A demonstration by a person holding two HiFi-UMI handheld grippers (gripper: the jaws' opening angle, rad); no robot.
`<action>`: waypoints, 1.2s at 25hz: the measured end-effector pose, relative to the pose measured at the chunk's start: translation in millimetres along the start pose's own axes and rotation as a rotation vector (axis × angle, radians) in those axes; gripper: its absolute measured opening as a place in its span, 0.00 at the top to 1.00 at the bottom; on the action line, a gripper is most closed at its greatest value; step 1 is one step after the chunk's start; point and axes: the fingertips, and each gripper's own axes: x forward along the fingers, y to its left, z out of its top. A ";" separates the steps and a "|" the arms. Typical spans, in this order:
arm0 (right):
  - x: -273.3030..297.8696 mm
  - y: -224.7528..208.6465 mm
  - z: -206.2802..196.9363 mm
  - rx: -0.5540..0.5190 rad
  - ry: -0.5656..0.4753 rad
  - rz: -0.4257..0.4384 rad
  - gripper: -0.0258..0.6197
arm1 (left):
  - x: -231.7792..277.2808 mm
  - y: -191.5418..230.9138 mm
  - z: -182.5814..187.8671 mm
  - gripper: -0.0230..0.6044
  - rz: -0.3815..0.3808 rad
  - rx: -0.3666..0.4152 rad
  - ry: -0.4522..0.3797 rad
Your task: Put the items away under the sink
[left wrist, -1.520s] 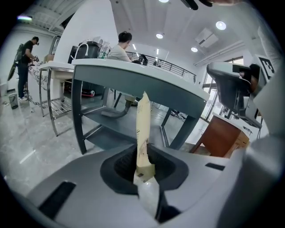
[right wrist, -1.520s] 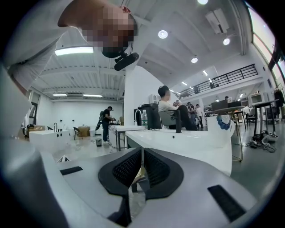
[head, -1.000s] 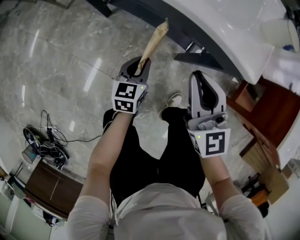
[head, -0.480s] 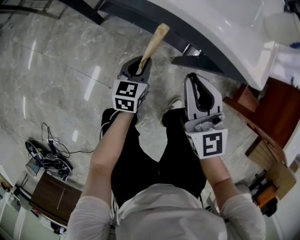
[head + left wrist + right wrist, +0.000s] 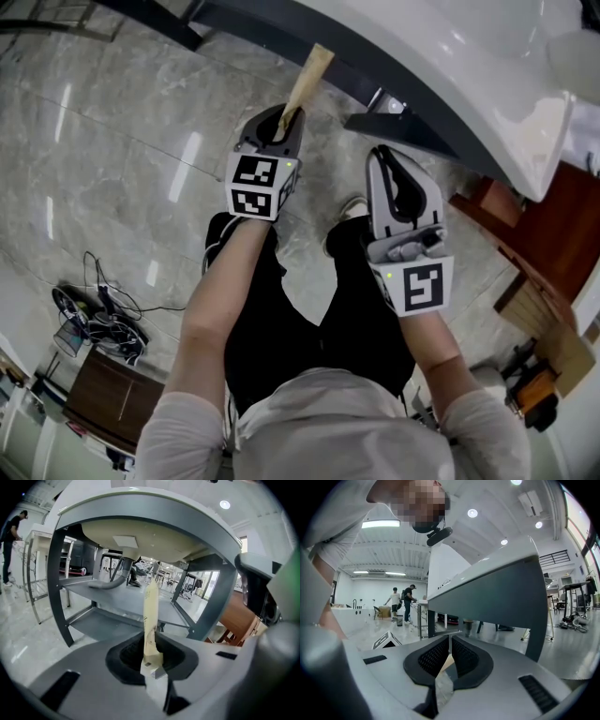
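Observation:
My left gripper (image 5: 281, 122) is shut on the lower end of a long, flat cream-coloured stick (image 5: 307, 81). The stick points up and away toward the white sink (image 5: 450, 56). In the left gripper view the stick (image 5: 150, 611) stands upright between the pads, in front of the grey shelf (image 5: 117, 620) and the drain pipe (image 5: 112, 582) beneath the basin. My right gripper (image 5: 394, 164) hovers beside the left one, near the sink's dark frame. Its jaws (image 5: 449, 641) are closed together with nothing between them.
The sink's grey frame legs (image 5: 58, 583) flank the shelf opening. A brown wooden piece of furniture (image 5: 539, 234) stands at the right. A tangle of cables (image 5: 94, 305) lies on the marble floor at the left. People stand far off (image 5: 405, 603).
Both grippers have sunk a little, closer to the sink's frame. The left one still holds the stick, and neither pair of jaws has changed.

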 end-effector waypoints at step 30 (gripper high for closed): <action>19.8 -17.5 -25.3 -0.030 0.040 -0.061 0.89 | 119.2 1.2 44.9 0.87 -0.161 -0.096 -0.035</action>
